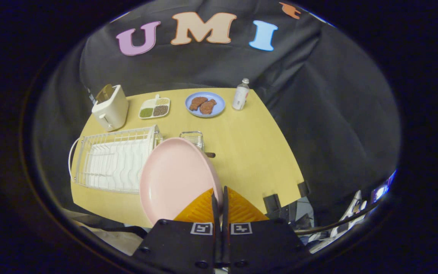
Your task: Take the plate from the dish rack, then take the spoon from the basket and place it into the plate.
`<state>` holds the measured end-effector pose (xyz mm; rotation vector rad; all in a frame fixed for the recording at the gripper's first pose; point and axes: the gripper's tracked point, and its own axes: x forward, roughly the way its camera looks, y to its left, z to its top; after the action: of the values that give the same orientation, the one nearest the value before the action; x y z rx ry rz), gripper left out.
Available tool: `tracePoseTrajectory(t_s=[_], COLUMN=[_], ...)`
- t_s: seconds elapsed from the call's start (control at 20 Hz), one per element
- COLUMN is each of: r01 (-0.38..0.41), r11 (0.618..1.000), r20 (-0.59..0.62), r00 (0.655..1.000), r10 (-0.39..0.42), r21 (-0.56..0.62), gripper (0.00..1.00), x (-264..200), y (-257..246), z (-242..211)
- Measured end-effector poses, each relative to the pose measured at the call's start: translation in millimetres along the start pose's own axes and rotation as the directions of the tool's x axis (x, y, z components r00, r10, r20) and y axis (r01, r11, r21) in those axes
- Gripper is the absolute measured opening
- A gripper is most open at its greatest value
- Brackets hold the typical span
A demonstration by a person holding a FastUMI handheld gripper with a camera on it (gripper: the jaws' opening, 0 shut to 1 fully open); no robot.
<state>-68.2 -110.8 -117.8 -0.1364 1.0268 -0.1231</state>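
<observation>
My gripper [219, 194] is shut on the rim of a pink plate [175, 179], and both fingers press on its right edge. The plate hangs tilted in the air above the wooden table [249, 144], in front of the right end of the white dish rack [114, 160]. The rack holds no dishes. A small wire basket [192, 137] stands just beyond the plate, partly hidden by it. A dark spoon handle [210, 155] pokes out to the right of the plate's rim.
Along the table's far edge stand a cream toaster [110, 107], a divided tray of grains [154, 107], a blue plate with brown food [205, 104] and a small bottle [241, 94]. Bare tabletop lies to the right of the basket.
</observation>
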Motion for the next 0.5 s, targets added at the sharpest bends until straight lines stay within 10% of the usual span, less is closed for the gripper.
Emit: tracePoseTrajectory(t_s=[0.5], r01=[-0.095], r11=[0.956], r20=[0.001], r00=[0.995], r10=[0.098], r21=[0.276], gripper=[0.03], x=[43.3], y=[-25.6], z=[-71.8])
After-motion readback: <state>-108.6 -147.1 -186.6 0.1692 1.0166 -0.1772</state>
